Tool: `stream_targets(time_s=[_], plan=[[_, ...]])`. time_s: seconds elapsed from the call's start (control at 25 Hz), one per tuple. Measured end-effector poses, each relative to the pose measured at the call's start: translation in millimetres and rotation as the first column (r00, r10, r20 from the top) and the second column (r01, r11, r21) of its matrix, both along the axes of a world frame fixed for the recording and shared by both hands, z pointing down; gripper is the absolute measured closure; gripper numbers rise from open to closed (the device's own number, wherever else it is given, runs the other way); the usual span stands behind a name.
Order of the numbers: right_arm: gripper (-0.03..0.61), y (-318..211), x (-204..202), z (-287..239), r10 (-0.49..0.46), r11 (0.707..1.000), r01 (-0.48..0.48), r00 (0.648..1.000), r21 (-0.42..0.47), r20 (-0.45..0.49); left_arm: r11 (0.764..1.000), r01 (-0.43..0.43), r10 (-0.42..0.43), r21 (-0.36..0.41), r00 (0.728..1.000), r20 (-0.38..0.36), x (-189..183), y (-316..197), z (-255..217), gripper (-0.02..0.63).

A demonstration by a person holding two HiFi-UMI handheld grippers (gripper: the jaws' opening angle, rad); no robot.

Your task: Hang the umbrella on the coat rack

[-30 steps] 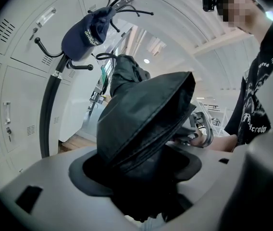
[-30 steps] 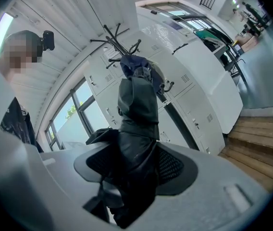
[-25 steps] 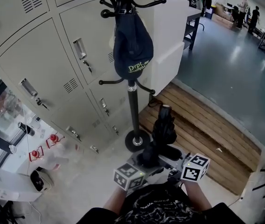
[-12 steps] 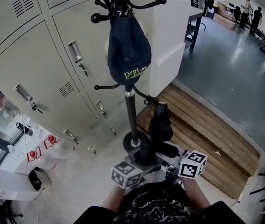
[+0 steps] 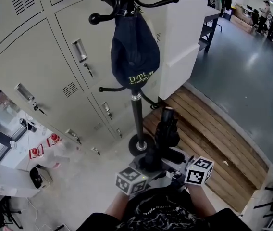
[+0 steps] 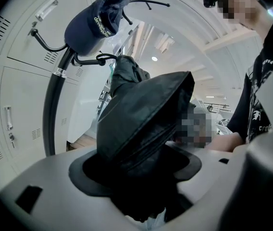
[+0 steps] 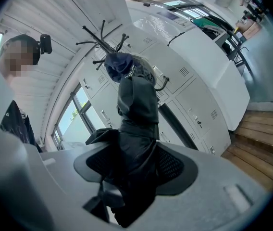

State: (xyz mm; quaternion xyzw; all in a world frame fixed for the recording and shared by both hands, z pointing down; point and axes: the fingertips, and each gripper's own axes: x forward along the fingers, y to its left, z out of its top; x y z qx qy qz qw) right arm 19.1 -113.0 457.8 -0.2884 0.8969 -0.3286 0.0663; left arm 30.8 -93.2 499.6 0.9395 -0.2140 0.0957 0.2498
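A black folded umbrella [image 5: 167,134] stands upright in front of me, its lower end gripped from both sides. My left gripper [image 5: 151,163] is shut on it, its pads pressing the fabric [image 6: 143,129]. From the other side my right gripper [image 5: 176,163] is also shut on the umbrella [image 7: 136,129]. The black coat rack [image 5: 137,114] stands just left of the umbrella, its round base [image 5: 140,145] on the floor. A dark blue cap [image 5: 134,52] hangs from an upper hook. Bare hooks [image 5: 105,89] stick out below the cap.
Grey lockers [image 5: 40,57] stand behind the rack at the left. A white cabinet [image 5: 182,37] and a low wooden platform [image 5: 213,134] lie to the right. Boxes and small items [image 5: 35,172] clutter the floor at lower left. People [image 5: 268,13] stand far off.
The rack and cap have shifted slightly in view and look a little nearer. Both grippers have kept their hold on the umbrella, still upright.
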Motion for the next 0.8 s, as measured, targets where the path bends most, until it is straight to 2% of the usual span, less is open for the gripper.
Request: stream_targets(time_s=[0.8], plan=[[0.322,-6.2,3.9,12.3,-0.095,0.994,0.096,0.995,-0.052,0.022,0.996,0.081,-0.080,-0.034,0.996,0.035,4.3,-5.5,12.2,0.290]])
